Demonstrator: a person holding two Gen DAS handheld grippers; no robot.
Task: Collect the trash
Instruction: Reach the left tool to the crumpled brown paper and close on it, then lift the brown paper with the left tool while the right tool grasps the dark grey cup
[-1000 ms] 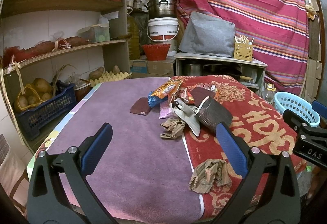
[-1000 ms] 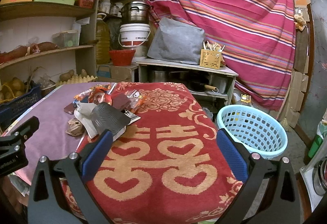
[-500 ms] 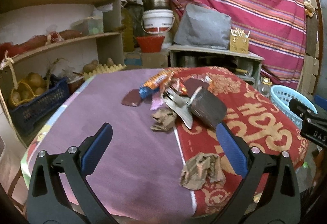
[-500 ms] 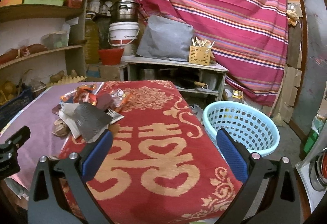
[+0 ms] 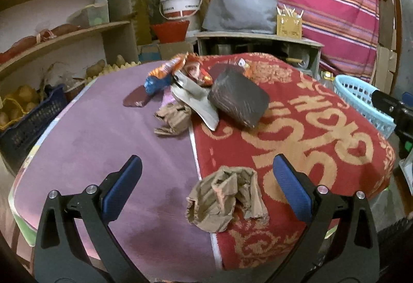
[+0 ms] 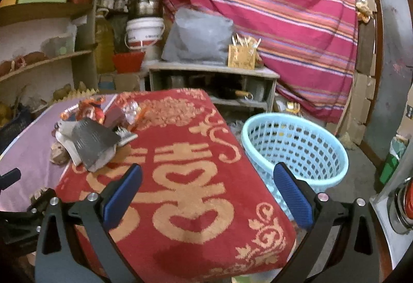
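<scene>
A crumpled brown paper wad (image 5: 225, 199) lies on the table's near edge, just in front of my open, empty left gripper (image 5: 206, 174) and between its fingers. A second brown wad (image 5: 173, 117) lies further back. Behind it is a pile: a dark ribbed pouch (image 5: 238, 99), a white wrapper (image 5: 196, 99), an orange-blue snack bag (image 5: 165, 72) and a maroon packet (image 5: 136, 99). The pile shows in the right wrist view (image 6: 90, 138). My right gripper (image 6: 206, 179) is open and empty above the red cloth. A light blue basket (image 6: 294, 148) stands on the floor to the right of the table.
The table carries a purple cloth (image 5: 98, 143) and a red patterned cloth (image 6: 185, 174). Shelves (image 5: 59, 35) with potatoes and boxes stand on the left. A low cabinet (image 6: 211, 81) and striped curtain (image 6: 284, 12) are behind. The basket also shows in the left wrist view (image 5: 361, 99).
My left gripper has moved forward and down toward the near brown paper wad, which now sits larger between its fingers. My right gripper has drifted right and tilted, bringing the basket nearer.
</scene>
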